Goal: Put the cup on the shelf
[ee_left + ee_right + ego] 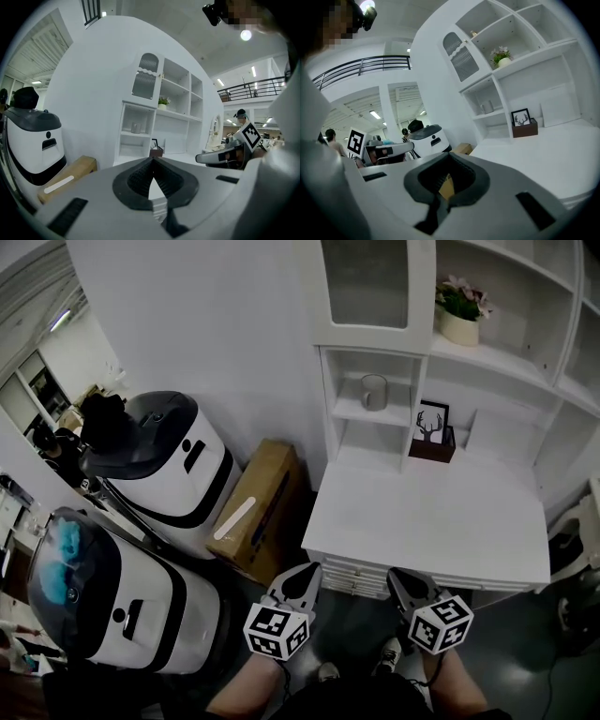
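Observation:
A small grey cup (373,391) stands upright on the low white shelf (361,412) of the desk unit, under a cabinet door. It also shows far off as the cup (135,127) in the left gripper view and the cup (487,107) in the right gripper view. My left gripper (302,579) and right gripper (405,585) hang side by side below the desk's front edge, far from the cup. In both gripper views, the left gripper (152,160) and the right gripper (449,158) have their jaws together with nothing between them.
The white desk top (441,521) has drawers under its front edge. A framed deer picture (432,425) in a brown box and a potted plant (461,307) sit on the shelving. Left of the desk lie a cardboard box (259,507) and two white robots (169,465).

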### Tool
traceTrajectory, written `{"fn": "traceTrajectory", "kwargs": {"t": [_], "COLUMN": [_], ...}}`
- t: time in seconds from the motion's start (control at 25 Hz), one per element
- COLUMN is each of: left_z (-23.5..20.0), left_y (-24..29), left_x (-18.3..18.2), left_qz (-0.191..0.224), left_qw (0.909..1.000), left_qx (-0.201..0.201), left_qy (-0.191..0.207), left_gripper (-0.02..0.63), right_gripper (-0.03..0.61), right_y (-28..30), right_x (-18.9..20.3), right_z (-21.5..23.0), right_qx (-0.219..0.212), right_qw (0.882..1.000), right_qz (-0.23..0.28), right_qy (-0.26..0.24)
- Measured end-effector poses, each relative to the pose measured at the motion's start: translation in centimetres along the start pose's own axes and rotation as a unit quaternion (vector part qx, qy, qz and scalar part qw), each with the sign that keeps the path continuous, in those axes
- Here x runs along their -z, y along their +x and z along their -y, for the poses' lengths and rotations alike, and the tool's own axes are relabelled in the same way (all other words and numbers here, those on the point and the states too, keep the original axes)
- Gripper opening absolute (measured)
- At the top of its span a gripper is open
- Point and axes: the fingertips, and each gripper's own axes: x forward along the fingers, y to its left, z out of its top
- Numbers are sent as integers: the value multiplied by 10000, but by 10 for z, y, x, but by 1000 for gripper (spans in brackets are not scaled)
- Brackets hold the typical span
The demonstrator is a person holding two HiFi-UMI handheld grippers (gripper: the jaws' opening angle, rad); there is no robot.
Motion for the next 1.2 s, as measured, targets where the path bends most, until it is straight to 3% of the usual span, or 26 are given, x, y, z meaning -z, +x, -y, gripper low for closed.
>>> {"fn": "traceTrajectory", "kwargs": {"t": [0.64, 1.2], "left_z": [-13, -7], "left_y": [-43, -56], "left_x": [20, 19], "left_qz": [-86, -70], "left_qw": [9993, 9988], "left_qx": [359, 471], "left_qy": [28, 97], "left_gripper": [5, 5], "right_gripper": [3, 3], "right_y": [-14, -26], "right_x": [30, 34], "right_z": [-49, -62], "right_qx": [332, 419], "right_qw": [9994, 9989], "right_qz": [102, 186], "right_qy": [32, 1]}}
